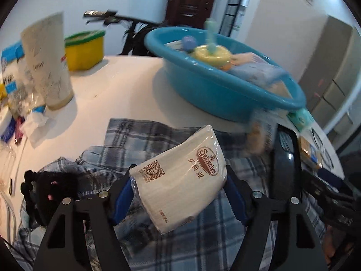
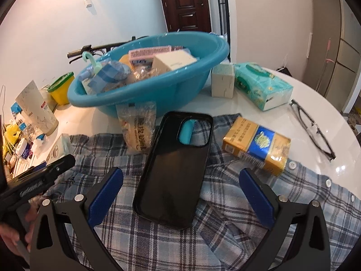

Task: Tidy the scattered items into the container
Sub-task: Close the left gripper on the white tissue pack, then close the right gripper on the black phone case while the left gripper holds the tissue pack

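Carrying a napkin pack (image 1: pixel 180 180), the left claw (image 1: pixel 180 189) is clamped on it; next it needs lifting over the blue basin (image 1: pixel 216 90). The right claw (image 2: pixel 180 192) gapes around the phone case (image 2: pixel 178 169).

Both views are evenly lit by soft indoor light with a cool cast. The white desk (image 2: pixel 300 103) carries bright specular glare at its right edge, and the tall cup (image 1: pixel 48 63) throws a soft shadow toward the right. Motion blur smears the blue basin (image 1: pixel 216 76) and its contents in the left wrist view. Fisheye bending curves the walls, and black vignetting fills the corners.
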A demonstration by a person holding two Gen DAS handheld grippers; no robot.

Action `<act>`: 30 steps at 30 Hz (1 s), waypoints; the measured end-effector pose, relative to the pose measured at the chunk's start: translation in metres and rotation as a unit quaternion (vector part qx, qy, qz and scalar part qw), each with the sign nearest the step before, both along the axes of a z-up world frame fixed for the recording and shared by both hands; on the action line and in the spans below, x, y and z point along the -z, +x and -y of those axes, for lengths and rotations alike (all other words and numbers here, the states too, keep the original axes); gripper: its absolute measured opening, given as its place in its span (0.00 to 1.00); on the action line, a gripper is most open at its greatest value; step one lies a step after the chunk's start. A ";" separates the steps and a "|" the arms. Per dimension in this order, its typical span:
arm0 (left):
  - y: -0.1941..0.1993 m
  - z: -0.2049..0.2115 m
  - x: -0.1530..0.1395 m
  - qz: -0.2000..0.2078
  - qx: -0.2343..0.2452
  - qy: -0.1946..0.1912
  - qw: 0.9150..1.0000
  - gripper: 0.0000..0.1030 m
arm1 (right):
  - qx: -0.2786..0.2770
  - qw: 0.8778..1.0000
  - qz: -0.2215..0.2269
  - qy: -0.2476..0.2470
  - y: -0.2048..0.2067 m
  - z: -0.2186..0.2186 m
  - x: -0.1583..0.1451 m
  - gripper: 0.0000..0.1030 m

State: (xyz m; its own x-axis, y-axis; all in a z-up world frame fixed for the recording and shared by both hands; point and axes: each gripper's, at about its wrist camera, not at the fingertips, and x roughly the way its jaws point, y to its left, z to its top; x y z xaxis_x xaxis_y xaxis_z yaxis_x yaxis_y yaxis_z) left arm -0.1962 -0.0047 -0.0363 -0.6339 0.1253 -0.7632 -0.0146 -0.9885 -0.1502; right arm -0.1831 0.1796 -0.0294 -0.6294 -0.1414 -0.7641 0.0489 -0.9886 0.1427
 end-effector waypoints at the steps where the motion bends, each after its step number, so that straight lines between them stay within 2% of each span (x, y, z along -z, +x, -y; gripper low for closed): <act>1: 0.002 -0.005 0.000 -0.005 0.007 -0.008 1.000 0.73 | -0.001 1.000 0.003 0.001 0.000 0.002 0.002 0.99; 6: 0.010 -0.024 -0.004 -0.035 0.040 -0.046 0.998 0.73 | 0.001 1.000 0.019 0.004 -0.003 0.008 0.018 0.99; 11: 0.010 -0.024 -0.003 -0.030 0.032 -0.043 0.998 0.73 | 0.007 0.999 0.038 0.010 -0.008 0.011 0.031 0.99; 16: 0.000 -0.013 0.003 -0.013 0.026 -0.035 0.999 0.73 | 0.001 0.998 0.042 0.050 -0.011 0.019 0.037 0.99; 18: 0.000 -0.014 0.004 -0.014 0.028 -0.040 0.999 0.73 | -0.002 0.998 0.039 0.056 -0.008 0.020 0.034 0.88; 19: 0.001 -0.016 0.004 -0.015 0.030 -0.045 0.998 0.73 | -0.004 0.997 0.038 0.061 -0.007 0.019 0.032 0.73; 20: 0.002 -0.016 0.004 -0.016 0.031 -0.047 0.998 0.73 | -0.005 0.997 0.038 0.066 -0.007 0.018 0.031 0.72; 27: 0.002 -0.016 0.004 -0.015 0.037 -0.047 0.998 0.73 | 0.000 0.998 0.058 0.029 -0.013 -0.001 0.028 0.73; 30: 0.000 -0.016 0.006 -0.012 0.037 -0.047 0.998 0.73 | 0.005 0.999 0.049 0.005 -0.016 -0.004 0.028 0.82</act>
State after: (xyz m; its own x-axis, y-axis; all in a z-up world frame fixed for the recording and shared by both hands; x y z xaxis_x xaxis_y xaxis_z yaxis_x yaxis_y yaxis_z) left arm -0.1957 0.0114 -0.0420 -0.6438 0.1013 -0.7585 -0.0904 -0.9943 -0.0560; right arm -0.1989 0.1840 -0.0576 -0.5523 -0.1279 -0.8238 0.0259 -0.9903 0.1364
